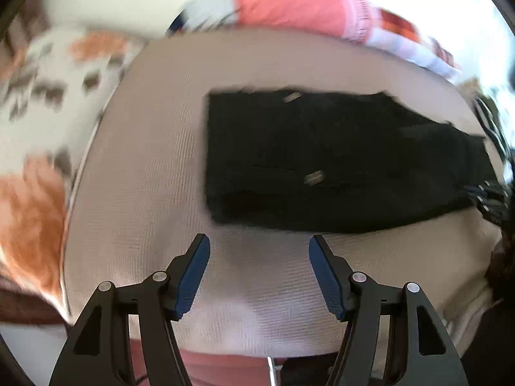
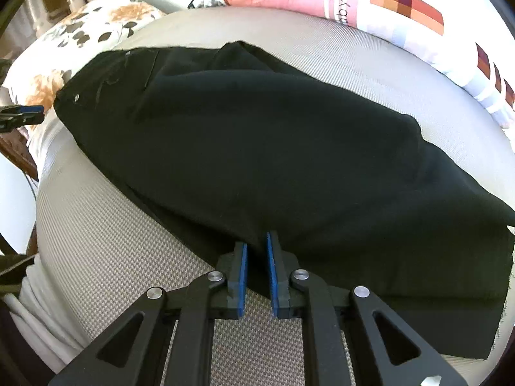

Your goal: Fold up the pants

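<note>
Black pants lie folded lengthwise on a beige woven cushion, the waist end with two metal buttons toward the left. My left gripper hovers open over bare cushion just short of the pants' near edge, with nothing between its blue pads. In the right wrist view the pants stretch from upper left to lower right. My right gripper is nearly closed, with a fold of the black fabric at the near edge pinched between its pads. The left gripper's fingers show at the left edge, beside the waistband.
A floral pillow sits off the cushion's left side, also seen as the floral pillow. A pink and white bedding bundle lines the far edge, and it shows as the pink bundle. Bare cushion lies in front of the pants.
</note>
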The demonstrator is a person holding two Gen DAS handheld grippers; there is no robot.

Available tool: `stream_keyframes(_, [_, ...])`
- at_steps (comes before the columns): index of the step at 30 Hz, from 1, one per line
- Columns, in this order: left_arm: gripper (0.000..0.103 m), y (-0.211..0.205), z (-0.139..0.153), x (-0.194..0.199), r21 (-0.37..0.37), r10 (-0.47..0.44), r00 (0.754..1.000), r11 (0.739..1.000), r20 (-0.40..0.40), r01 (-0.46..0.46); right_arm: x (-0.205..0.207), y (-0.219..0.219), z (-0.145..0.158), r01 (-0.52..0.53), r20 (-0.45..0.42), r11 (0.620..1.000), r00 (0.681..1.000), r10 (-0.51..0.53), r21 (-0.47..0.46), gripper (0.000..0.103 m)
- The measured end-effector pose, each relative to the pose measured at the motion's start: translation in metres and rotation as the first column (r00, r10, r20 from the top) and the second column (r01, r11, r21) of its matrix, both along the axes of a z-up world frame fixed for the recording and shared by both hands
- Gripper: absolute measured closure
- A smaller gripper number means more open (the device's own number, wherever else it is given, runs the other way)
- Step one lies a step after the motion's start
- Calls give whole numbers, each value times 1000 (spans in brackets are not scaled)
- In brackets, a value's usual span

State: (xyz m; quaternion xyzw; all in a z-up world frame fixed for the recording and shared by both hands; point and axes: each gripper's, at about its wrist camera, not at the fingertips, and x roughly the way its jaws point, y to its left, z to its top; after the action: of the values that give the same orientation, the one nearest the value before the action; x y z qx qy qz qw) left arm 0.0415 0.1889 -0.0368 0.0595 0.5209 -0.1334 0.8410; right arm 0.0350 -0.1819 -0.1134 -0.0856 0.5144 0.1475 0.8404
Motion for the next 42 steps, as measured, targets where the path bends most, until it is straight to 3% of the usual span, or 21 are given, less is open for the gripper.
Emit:
stream_keyframes(2, [38, -31, 10, -6, -20, -97, 994, 995, 46, 98, 0, -2, 2, 12, 12, 1000, 1000, -12, 17, 90])
stream_keyframes(5, [38, -88, 12, -11, -39, -259, 959, 964, 118, 265, 2, -7, 6, 38, 21, 998, 999, -39, 53, 90])
stream_keyframes(10, [38, -169, -10, -8, -73, -435, 894, 893, 110, 444, 7, -14, 14, 74, 29, 992, 997, -78, 102, 90])
stream_keyframes(15, [39, -227, -35, -12, -29, -536, 835, 839, 124, 543, 11, -16, 20, 101, 26, 985, 994, -105, 140, 90])
stream_keyframes(19, [40, -263, -53, -11, 16, -578, 807, 814, 123, 581, 13, -19, 22, 109, 25, 981, 993, -115, 159, 90])
stream_keyframes(20, [42, -269, -57, -10, 18, -584, 803, 810, 119, 586, 12, -20, 22, 109, 28, 981, 993, -115, 160, 90])
stream_keyframes(22, [69, -280, -67, -5, 19, -588, 802, 807, 106, 590, 12, -19, 24, 107, 25, 981, 993, -113, 164, 89])
stream_keyframes(25, [92, -286, -73, 6, -19, -569, 818, 820, 87, 572, 11, -20, 23, 107, 15, 980, 994, -111, 167, 88])
stream_keyframes(29, [95, -284, -70, 9, -31, -550, 830, 832, 91, 555, 7, -39, 30, 148, 13, 967, 988, -154, 208, 65])
stream_keyframes(32, [95, -279, -69, 8, -48, -536, 839, 839, 90, 541, 1, -74, 38, 227, 11, 938, 971, -238, 260, 64])
stream_keyframes(35, [95, -277, -70, 12, -84, -510, 856, 852, 84, 516, -7, -131, 37, 366, -31, 879, 927, -375, 305, 64])
stream_keyframes(38, [95, -275, -71, 15, -107, -495, 865, 859, 80, 501, -20, -199, 25, 537, -84, 776, 836, -543, 330, 63])
stream_keyframes(39, [95, -275, -70, 15, -108, -494, 866, 859, 80, 500, -26, -219, 21, 586, -102, 736, 800, -591, 338, 63])
stream_keyframes(42, [95, -276, -71, 14, -108, -493, 866, 860, 77, 499, -47, -285, 4, 721, -185, 567, 669, -720, 397, 63])
